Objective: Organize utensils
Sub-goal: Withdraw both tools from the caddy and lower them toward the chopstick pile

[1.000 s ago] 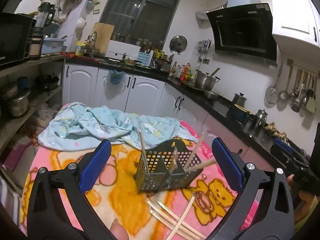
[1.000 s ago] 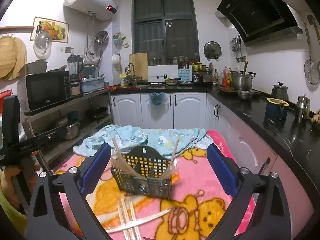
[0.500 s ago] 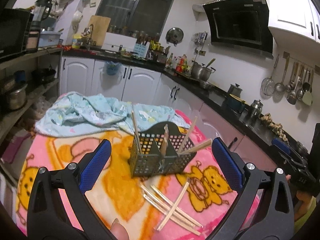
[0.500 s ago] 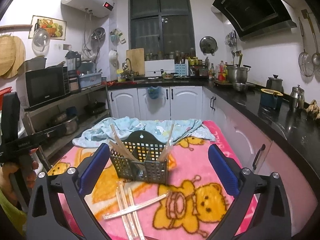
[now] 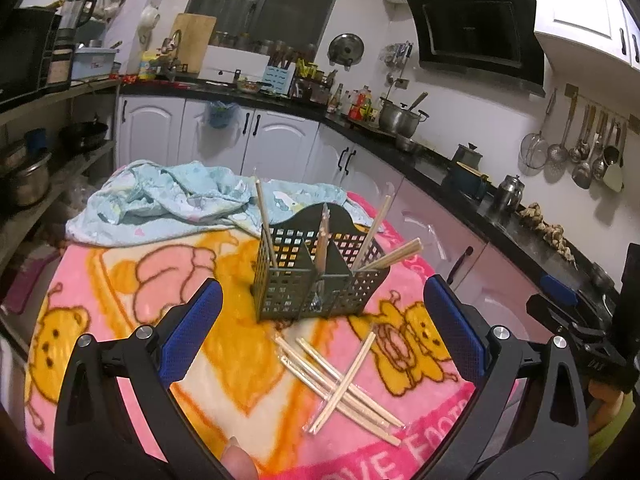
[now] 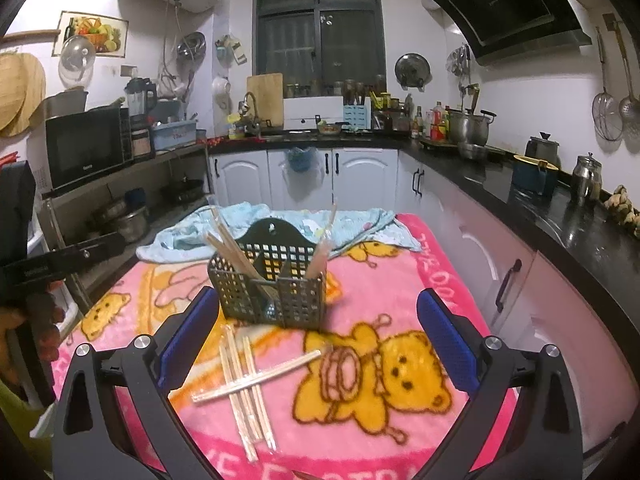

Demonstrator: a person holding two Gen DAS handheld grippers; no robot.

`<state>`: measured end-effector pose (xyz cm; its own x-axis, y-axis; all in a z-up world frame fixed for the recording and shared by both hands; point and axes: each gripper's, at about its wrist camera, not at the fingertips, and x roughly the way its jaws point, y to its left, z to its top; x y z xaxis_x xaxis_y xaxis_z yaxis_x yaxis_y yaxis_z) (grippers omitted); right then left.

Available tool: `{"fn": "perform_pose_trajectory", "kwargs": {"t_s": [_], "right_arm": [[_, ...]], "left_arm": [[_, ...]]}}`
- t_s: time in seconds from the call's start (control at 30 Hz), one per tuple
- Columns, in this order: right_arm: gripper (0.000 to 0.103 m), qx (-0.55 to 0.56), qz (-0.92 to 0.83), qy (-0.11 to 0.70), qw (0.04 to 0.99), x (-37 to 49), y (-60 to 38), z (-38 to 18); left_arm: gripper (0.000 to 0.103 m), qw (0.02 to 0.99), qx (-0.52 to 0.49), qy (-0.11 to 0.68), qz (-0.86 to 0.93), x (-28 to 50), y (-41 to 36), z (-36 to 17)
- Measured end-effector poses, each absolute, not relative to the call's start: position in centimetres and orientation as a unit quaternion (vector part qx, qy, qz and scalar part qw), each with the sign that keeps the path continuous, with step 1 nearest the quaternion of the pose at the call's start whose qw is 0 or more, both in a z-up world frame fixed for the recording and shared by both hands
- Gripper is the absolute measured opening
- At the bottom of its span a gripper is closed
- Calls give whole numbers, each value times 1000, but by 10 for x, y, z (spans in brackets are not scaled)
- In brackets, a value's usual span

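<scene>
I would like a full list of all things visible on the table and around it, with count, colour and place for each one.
Utensil basket: one, dark perforated plastic, middle of the blanket, upright.
Chopsticks in basket: several, pale wood, leaning in its compartments; exact count unclear.
Loose chopsticks: about five, pale wood, crossed on the blanket in front of the basket.
Blanket: one, pink with yellow bears, covering the table.
Cloth: one, light blue, crumpled behind the basket.
Microwave: one, black, shelf on the left.
Range hood: one, black, wall on the right.
Left gripper: blue pads, open, empty.
Right gripper: blue pads, open, empty.
</scene>
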<state>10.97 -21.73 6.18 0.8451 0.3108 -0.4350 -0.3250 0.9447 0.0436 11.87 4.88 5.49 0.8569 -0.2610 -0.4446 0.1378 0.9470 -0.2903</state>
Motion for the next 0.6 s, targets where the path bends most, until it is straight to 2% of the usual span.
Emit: {"fn": "perform_pose_trajectory", "kwargs": {"t_s": [0.6], "right_arm": [[96,-26,157,290,944,123,-215,13]], "left_arm": [[92,927,-137,335,-103,137,47,-5]]}}
